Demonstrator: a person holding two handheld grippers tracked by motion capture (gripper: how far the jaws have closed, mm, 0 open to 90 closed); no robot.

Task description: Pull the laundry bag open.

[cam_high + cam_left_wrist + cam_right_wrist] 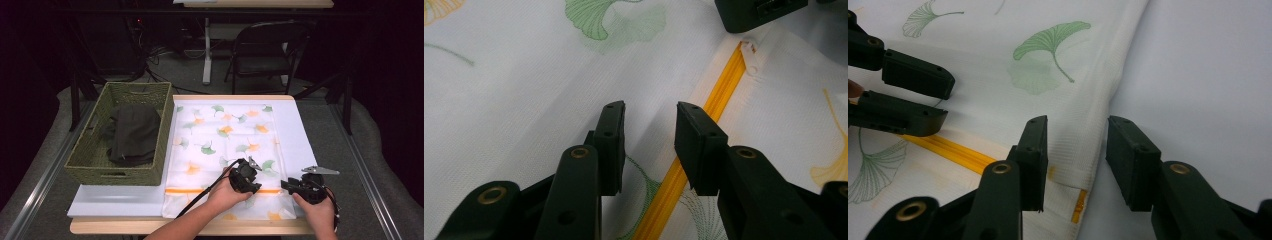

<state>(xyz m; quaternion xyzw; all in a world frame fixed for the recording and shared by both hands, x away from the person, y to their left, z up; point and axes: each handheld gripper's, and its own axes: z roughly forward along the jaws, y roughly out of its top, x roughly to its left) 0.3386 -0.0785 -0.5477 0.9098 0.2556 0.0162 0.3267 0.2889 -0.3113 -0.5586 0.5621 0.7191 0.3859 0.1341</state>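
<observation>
White ginkgo-print pillowcase (225, 150) lies flat on the table (115, 200). Left gripper (650, 125) and right gripper (1075, 145) hover with jaws spread, pinching nothing. Closing on the yellow zipper (719, 90) edge could catch one fabric layer or bunch the cloth.

A dark room is seen beyond the light wooden table (235, 97) — a black folding metal chair (265, 47) is placed behind it, beside a white table leg (206, 50). Grey carpeted floor (325, 125) is lit dimly — black cables (160, 60) are strewn there.
</observation>
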